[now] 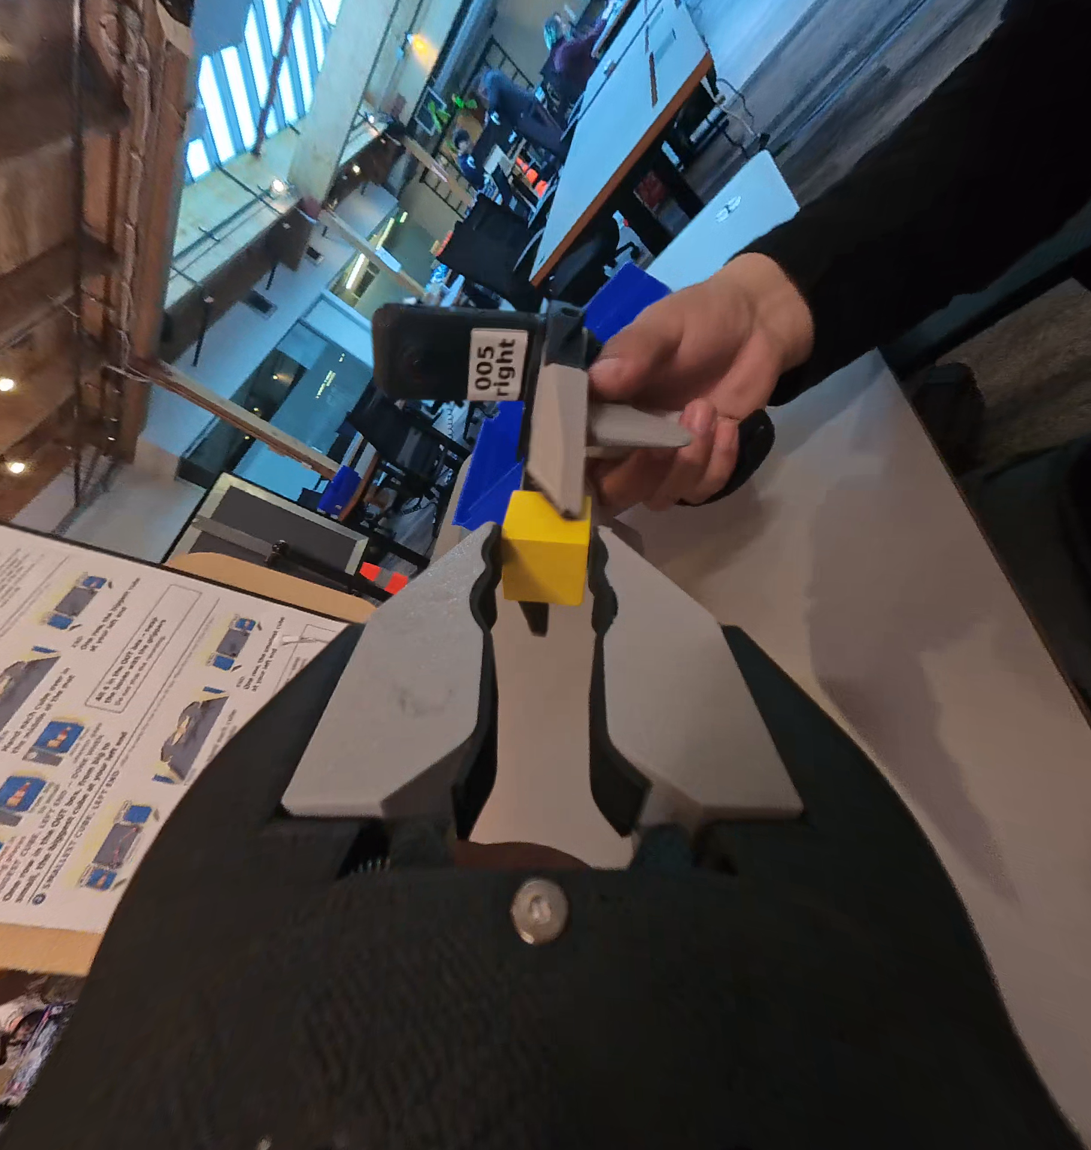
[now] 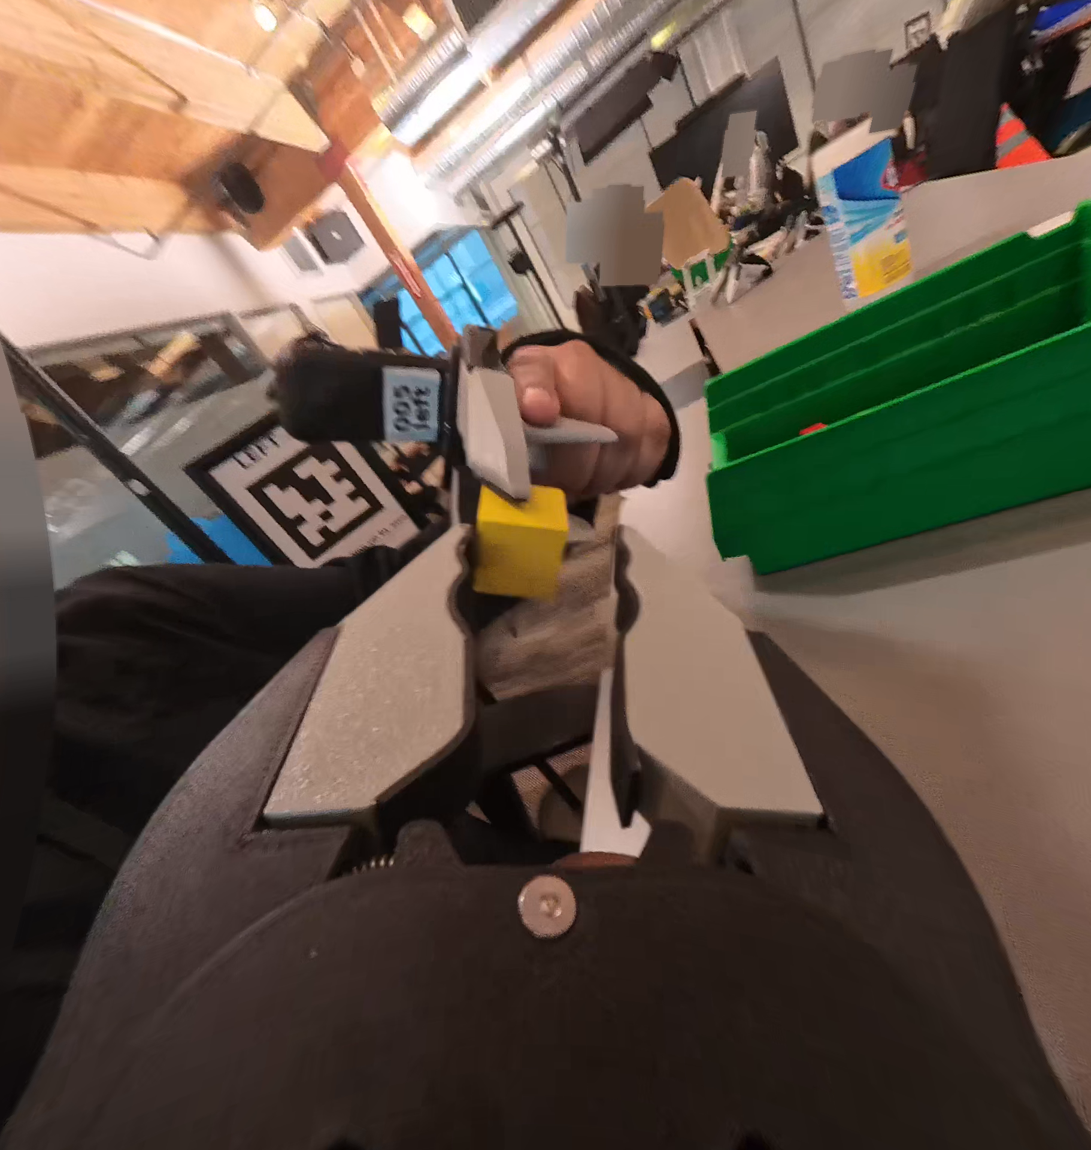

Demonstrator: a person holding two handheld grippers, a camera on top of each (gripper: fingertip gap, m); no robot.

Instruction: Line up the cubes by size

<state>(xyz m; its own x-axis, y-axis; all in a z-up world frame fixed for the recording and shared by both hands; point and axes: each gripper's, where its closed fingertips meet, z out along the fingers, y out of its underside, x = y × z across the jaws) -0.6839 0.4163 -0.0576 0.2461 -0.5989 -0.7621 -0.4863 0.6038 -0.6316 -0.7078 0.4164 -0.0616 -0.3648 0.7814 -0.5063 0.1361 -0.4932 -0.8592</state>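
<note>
Hovering above the pale table [image 1: 854,653], the yellow cube [image 1: 544,569] sits between the fingertips of both grippers at once. The left gripper [image 1: 546,554] is closed on it: in the left wrist view its two grey fingers press the cube's left and right faces near their tips, with only a narrow opening behind. The right gripper [image 2: 540,560] comes at the cube from the crossing direction and is only partly closed around it; in the right wrist view its left finger [image 2: 406,653] touches the cube's side, while its right finger [image 2: 686,672] stands apart from the cube with a clear gap between them. From the left wrist view, one grey finger of the right gripper lies on the cube's upper edge and a dark tip shows just under it. The person's right hand [image 1: 686,398], in a black sleeve, squeezes that gripper's handle, and the left hand [image 2: 593,423] holds the other one. A green bin [image 2: 904,473] rests on the table to the right, well apart from the cube, with a small red thing [image 2: 813,428] inside that is too little to identify. A printed instruction sheet [image 1: 95,715] lies at the left edge, blue bins [image 1: 493,460] stand beyond the cube, and a black-and-white marker board [image 2: 319,491] shows behind the left gripper.
</note>
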